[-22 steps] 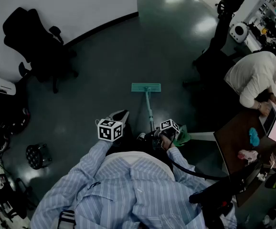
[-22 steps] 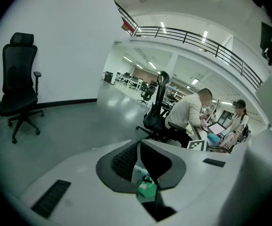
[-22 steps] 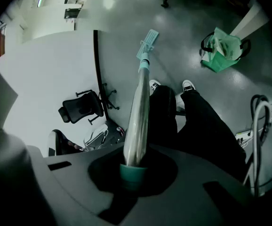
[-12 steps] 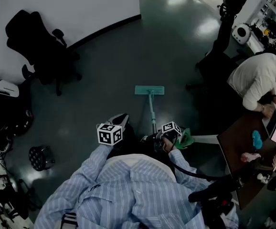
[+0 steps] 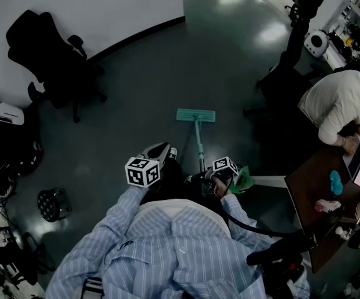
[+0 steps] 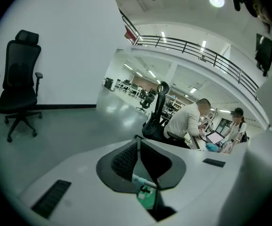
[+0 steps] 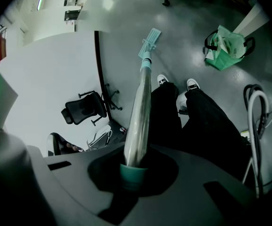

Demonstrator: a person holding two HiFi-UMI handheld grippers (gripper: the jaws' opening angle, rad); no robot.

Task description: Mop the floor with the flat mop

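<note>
The flat mop's teal head lies on the dark floor ahead of my feet. Its pole runs back to my right gripper. In the right gripper view the silvery pole rises out of the jaws to the mop head, and the right gripper is shut on the teal handle end. My left gripper is held to the left of the pole, apart from it. In the left gripper view the left gripper points level across the room, its jaws pressed together with nothing between them.
A black office chair stands by the white wall at the left. A green bag sits beside my right gripper. A person leans over a brown desk at the right. A dark stand is behind, a black stool lower left.
The mop head has slid slightly forward and to the right. Both grippers have stayed almost where they were, the right one still shut on the handle.
</note>
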